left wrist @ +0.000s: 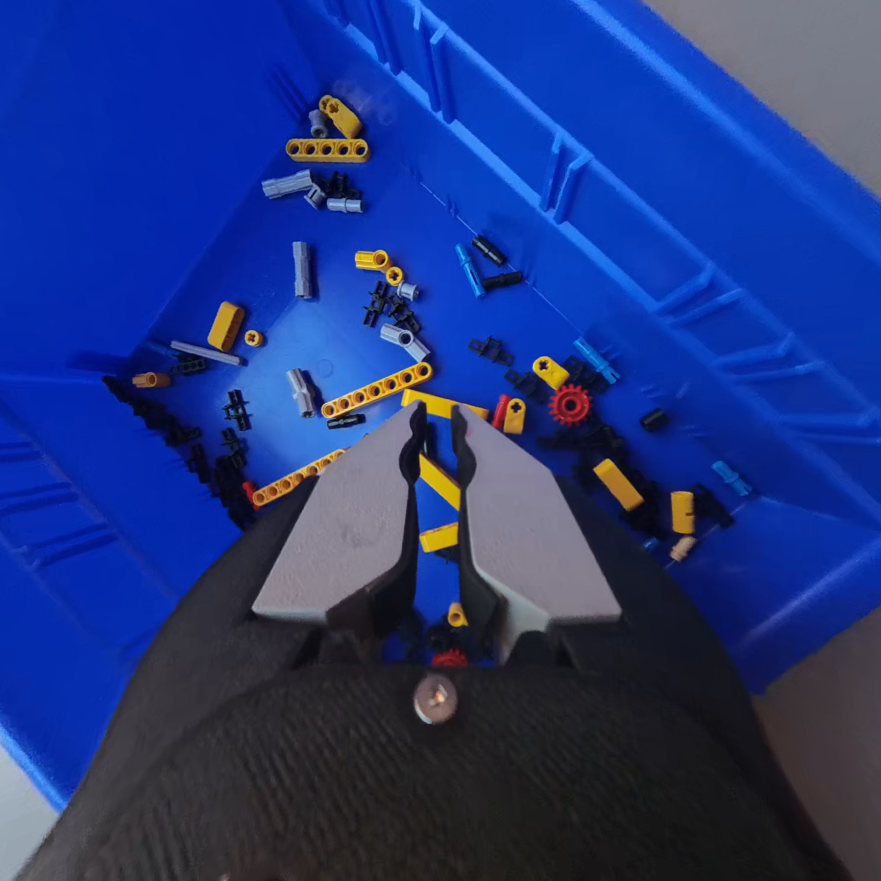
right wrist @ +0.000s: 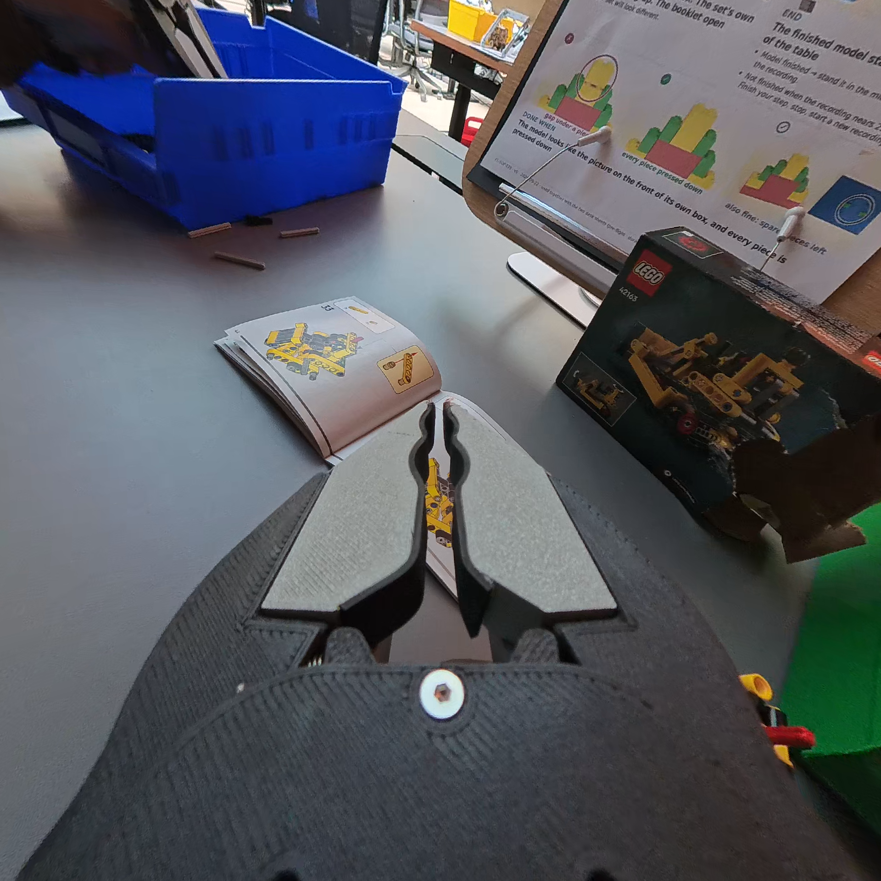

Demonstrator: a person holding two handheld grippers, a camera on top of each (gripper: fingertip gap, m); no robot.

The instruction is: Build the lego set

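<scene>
In the left wrist view my left gripper (left wrist: 436,410) reaches down into the blue bin (left wrist: 619,190), low over its floor. Its fingers stand a narrow gap apart and blue floor shows between the tips. A smooth yellow beam (left wrist: 445,404) lies just past the tips and another yellow beam (left wrist: 439,479) lies slantwise under the gap; neither is pressed by both pads. My right gripper (right wrist: 438,405) is shut with nothing between its fingers, hovering over the open instruction booklet (right wrist: 333,362) on the grey table (right wrist: 119,381).
Loose pieces cover the bin floor: a long holed yellow beam (left wrist: 376,390), a red gear (left wrist: 569,404), black pins, grey connectors. On the table are the set's box (right wrist: 705,372), a sheet on a stand (right wrist: 691,119), brown axles (right wrist: 238,260), the bin (right wrist: 267,133), a green block (right wrist: 848,643). One gripper's finger ends stand about 40 cm off the other's.
</scene>
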